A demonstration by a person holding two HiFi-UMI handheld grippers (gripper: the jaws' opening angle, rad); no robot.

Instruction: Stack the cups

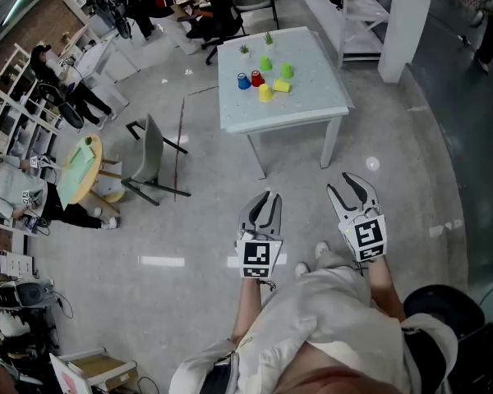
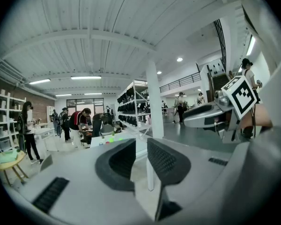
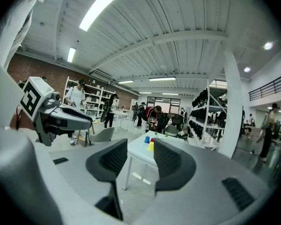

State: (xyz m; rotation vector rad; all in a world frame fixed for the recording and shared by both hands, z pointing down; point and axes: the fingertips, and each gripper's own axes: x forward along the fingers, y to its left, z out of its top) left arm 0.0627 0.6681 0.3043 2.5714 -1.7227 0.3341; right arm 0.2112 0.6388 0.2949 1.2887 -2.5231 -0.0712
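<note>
Several cups stand on a white table point(image 1: 312, 105) far ahead: a blue cup point(image 1: 243, 81), a red cup point(image 1: 257, 78), two green cups point(image 1: 265, 63) and two yellow cups point(image 1: 264, 93). Both grippers hang over the floor, well short of the table. My left gripper point(image 1: 267, 197) has its jaws almost together with nothing between them. My right gripper point(image 1: 351, 189) stands open and empty. In the right gripper view the blue cup point(image 3: 146, 139), red cup point(image 3: 152, 140) and a yellow cup point(image 3: 151, 146) show between the jaws, far off. The left gripper view has the table point(image 2: 110, 139) small and distant.
A grey chair point(image 1: 152, 158) and a round green table point(image 1: 80, 164) stand to the left on the concrete floor. Seated people and shelves line the left side. A white pillar point(image 1: 407, 23) and racking point(image 1: 353, 15) rise right of the cup table. Two small plants point(image 1: 269, 37) sit at its far edge.
</note>
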